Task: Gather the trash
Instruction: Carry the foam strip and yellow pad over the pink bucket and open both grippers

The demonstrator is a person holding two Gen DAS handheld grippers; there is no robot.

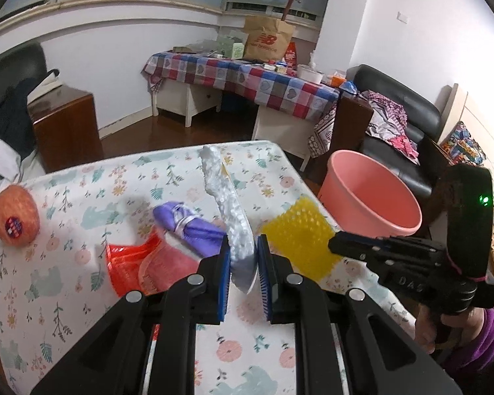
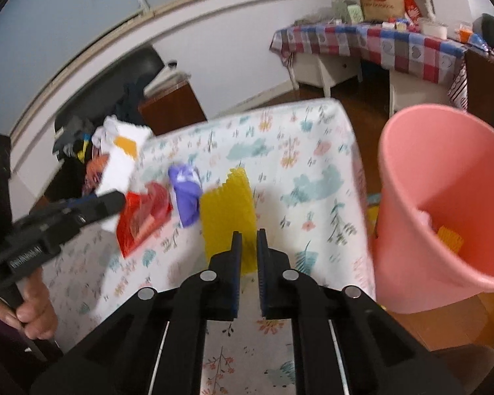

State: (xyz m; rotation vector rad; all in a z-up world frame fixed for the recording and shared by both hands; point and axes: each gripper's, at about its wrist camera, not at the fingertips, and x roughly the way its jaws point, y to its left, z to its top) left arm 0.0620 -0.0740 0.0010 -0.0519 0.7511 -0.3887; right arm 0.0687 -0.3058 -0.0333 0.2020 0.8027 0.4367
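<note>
1. Grip: clamping the near end of the white foam strip between the pads of the left gripper, with the rest sticking up and away, clear of the floral tablecloth.
2. Judging the step in hand as carrying that strip rightward to the pink bucket, standing just beside the table's right edge.
3. Squeezing firmly but not crushing, since foam like this is probably crumbling under a hard pinch and shedding beads.
4. Swinging the long free end high over the yellow mesh pad and the purple bag, avoiding a sweep that drags them off the table.
5. Watching the right gripper, hovering over the near edge of the yellow pad with its fingers standing a narrow gap apart and apparently gripping nothing; steering around it, as it is sitting between the strip and the bucket in the left view.
6. Tipping the strip end-down before letting go, so that it is dropping inside the rim rather than bridging it; already lying at the bottom, a yellow scrap.
7. Leaving for later the red wrapper, touching the purple bag, and the netted orange fruit at the far left, possibly not trash at all.
</note>
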